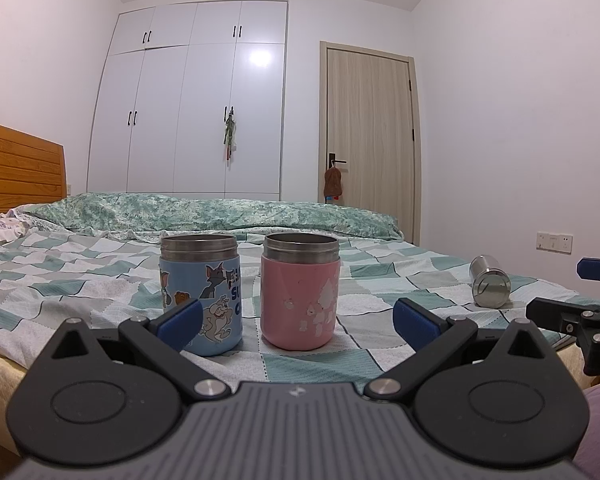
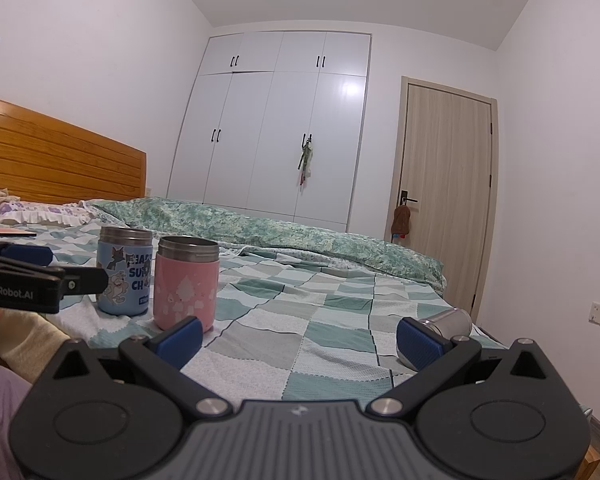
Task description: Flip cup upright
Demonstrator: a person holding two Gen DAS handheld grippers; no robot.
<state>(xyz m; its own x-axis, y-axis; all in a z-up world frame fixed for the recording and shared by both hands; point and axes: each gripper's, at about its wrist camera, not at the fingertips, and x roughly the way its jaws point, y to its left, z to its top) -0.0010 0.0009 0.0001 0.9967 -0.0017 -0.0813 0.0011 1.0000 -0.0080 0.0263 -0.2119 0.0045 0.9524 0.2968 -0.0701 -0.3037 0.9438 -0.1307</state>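
Steel cup (image 2: 440, 330) lies on its side on the bed (image 2: 300, 320), well right of the pink cup (image 2: 186, 282) — the one to flip. Pink cup and blue cup (image 2: 125, 272) already stand upright, mouths up, blue just left of pink. Right tongs (image 2: 299, 340) gape wide, holding nothing; right pad overlaps the steel cup in view, contact unclear. Left tongs (image 1: 299, 322) also spread, empty, facing the pink cup w/ blue cup by the left pad — prob. just parked. Next, I judge: swing right tongs onto the steel cup's body, pinch, tip it up. Soft bedding could let it roll.
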